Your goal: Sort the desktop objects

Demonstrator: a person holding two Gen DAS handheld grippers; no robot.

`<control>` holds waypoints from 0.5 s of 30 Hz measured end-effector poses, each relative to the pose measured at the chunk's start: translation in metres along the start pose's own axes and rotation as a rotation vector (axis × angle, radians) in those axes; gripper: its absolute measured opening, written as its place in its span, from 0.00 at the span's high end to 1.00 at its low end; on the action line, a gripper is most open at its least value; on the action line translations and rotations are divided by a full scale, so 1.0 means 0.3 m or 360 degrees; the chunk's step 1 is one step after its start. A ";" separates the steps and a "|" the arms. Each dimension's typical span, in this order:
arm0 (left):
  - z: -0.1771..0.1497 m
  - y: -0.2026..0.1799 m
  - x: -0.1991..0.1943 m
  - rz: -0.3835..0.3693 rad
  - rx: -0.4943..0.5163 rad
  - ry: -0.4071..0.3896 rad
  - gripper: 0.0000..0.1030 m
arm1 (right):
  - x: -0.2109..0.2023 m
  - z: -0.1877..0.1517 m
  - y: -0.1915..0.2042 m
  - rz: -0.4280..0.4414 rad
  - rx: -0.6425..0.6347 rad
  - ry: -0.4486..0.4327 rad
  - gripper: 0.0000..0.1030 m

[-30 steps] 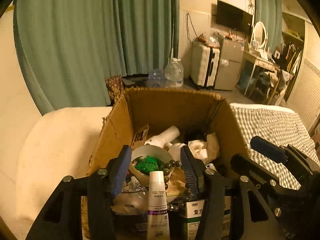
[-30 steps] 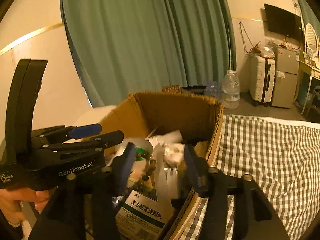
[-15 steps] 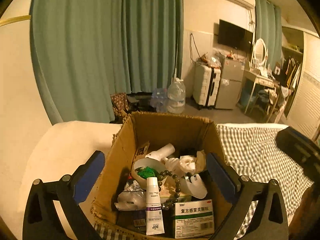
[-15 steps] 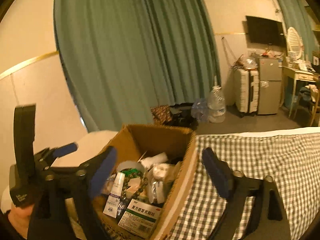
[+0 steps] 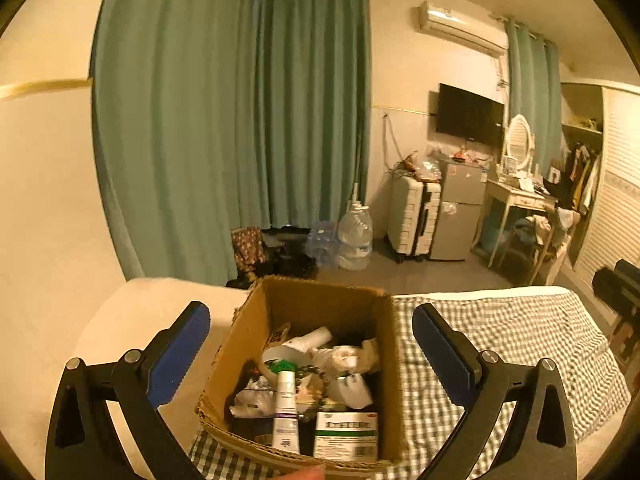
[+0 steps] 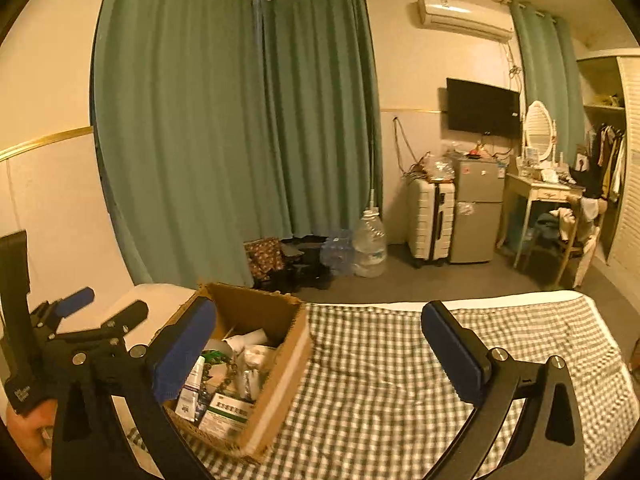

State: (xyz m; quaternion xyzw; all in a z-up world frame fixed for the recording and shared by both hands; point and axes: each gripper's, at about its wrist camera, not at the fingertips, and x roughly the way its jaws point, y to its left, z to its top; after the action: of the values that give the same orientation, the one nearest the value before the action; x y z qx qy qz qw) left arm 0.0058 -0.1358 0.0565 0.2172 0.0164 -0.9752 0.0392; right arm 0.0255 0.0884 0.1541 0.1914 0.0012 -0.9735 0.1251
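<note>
- Cardboard box (image 5: pixel 384 364) sits on the bed (image 6: pixel 400 360), at the left end of the checked cover (image 5: pixel 520 344), its flaps open and its far wall toward the green curtains (image 5: pixel 240 120).
- Inside the box, near its front wall, a white tube (image 5: pixel 286 412) stands upright just beside a green-and-white medicine carton (image 5: pixel 346 434) on its right.
- Behind those lie a string of dark beads (image 5: pixel 320 372), a round white container holding something green (image 5: pixel 280 362), crumpled white wrappings (image 5: pixel 348 356) and a white cylindrical piece (image 5: pixel 312 338) leaning toward the back wall.
- Left gripper (image 5: pixel 310 348) is spread wide, its blue pads on either side of the box and clear of it, holding nothing.
- Right gripper (image 6: pixel 316 348) is likewise spread wide and empty; its left pad overlaps the box's near left corner in its own view, and its right pad is over the bare checked cover.
- In the right wrist view the left gripper's black body shows at the left edge, beside the box.
- Beyond the foot of the bed stand a water jug (image 6: pixel 370 244), a pale suitcase (image 6: pixel 430 220) and a small grey fridge (image 6: pixel 478 208).
</note>
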 end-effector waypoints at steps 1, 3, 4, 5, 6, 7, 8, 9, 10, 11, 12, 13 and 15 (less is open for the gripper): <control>0.012 -0.015 -0.027 -0.0008 0.0008 -0.0023 0.00 | -0.027 0.005 -0.005 -0.0015 -0.0023 -0.0015 0.01; 0.030 -0.048 -0.088 -0.0023 0.0026 -0.0081 0.00 | -0.086 0.013 -0.019 -0.0056 -0.0064 -0.0052 0.01; 0.034 -0.062 -0.112 -0.0036 0.0031 -0.0094 0.00 | -0.118 0.018 -0.030 -0.0079 -0.0074 -0.0069 0.01; 0.035 -0.073 -0.139 -0.0058 0.0026 -0.0115 0.00 | -0.144 0.023 -0.042 -0.0092 -0.0074 -0.0080 0.01; 0.034 -0.086 -0.169 -0.0082 0.0012 -0.0135 0.00 | -0.160 0.034 -0.052 -0.0099 -0.0072 -0.0086 0.01; 0.035 -0.101 -0.196 -0.0104 -0.0004 -0.0146 0.00 | -0.181 0.035 -0.067 -0.0110 -0.0069 -0.0093 0.01; 0.039 -0.117 -0.213 -0.0125 -0.0014 -0.0145 0.00 | -0.207 0.034 -0.082 -0.0137 -0.0072 -0.0100 0.00; 0.041 -0.130 -0.225 -0.0145 -0.0021 -0.0142 0.00 | -0.225 0.028 -0.090 -0.0161 -0.0077 -0.0103 0.00; 0.044 -0.150 -0.238 -0.0171 -0.0026 -0.0136 0.00 | -0.244 0.023 -0.100 -0.0188 -0.0089 -0.0104 0.01; 0.047 -0.169 -0.248 -0.0187 -0.0022 -0.0133 0.00 | -0.264 0.016 -0.114 -0.0209 -0.0103 -0.0108 0.01; 0.048 -0.186 -0.253 -0.0196 -0.0012 -0.0134 0.00 | -0.279 0.009 -0.126 -0.0227 -0.0110 -0.0113 0.01; 0.048 -0.200 -0.261 -0.0197 0.0000 -0.0140 0.00 | -0.295 0.004 -0.142 -0.0242 -0.0111 -0.0117 0.01; 0.040 -0.243 -0.268 -0.0175 0.0035 -0.0146 0.00 | -0.320 -0.009 -0.177 -0.0253 -0.0084 -0.0117 0.01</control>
State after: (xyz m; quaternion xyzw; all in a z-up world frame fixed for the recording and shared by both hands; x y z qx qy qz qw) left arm 0.0671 -0.0581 0.1026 0.1714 0.0157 -0.9850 -0.0162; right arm 0.0994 0.1632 0.1851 0.1516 0.0375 -0.9863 0.0525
